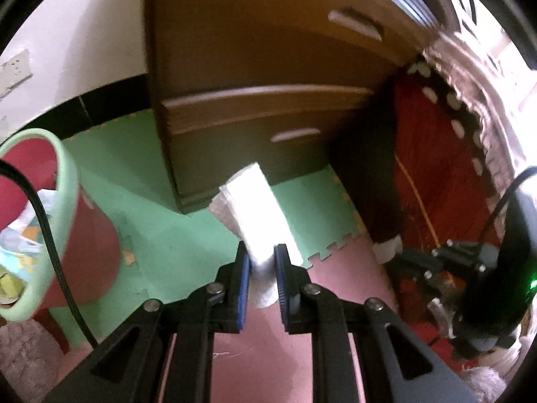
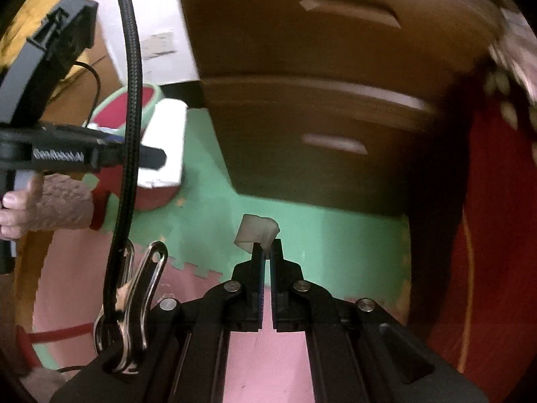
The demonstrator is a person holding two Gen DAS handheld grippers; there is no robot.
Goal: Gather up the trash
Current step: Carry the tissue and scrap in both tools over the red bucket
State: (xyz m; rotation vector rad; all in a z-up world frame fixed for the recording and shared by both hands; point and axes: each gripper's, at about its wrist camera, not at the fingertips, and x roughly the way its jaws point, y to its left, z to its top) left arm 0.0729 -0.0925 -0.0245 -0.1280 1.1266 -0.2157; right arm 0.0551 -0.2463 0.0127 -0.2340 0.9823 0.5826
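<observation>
Pinching a folded white paper towel (image 1: 260, 201) between its blue pads, the left tool (image 1: 262, 262) is nearly closed, the jaws pressed on the towel's lower end while the rest stands up bright beyond the tips. Clamped almost fully, the right tool (image 2: 266, 247) grips a small crumpled scrap of white tissue (image 2: 256, 230) at its very tips; the scrap curls to the left of the jaws.

Below both tools lies a foam floor mat (image 1: 174, 235), green further off and pink nearer, joined by a toothed seam. A red bin with a pale green rim (image 1: 63, 181) stands on the mat at the left of the left wrist view, with crumpled paper and wrappers inside it. A brown wooden cabinet with drawers (image 1: 268, 110) rises behind the mat, and a dark red cloth (image 1: 436, 168) with a pale patterned edge hangs at the right.

In the right wrist view, a person's hand (image 2: 16, 208) with a fuzzy pink sleeve (image 2: 63, 205) holds the left tool's handle in front of the bin.
</observation>
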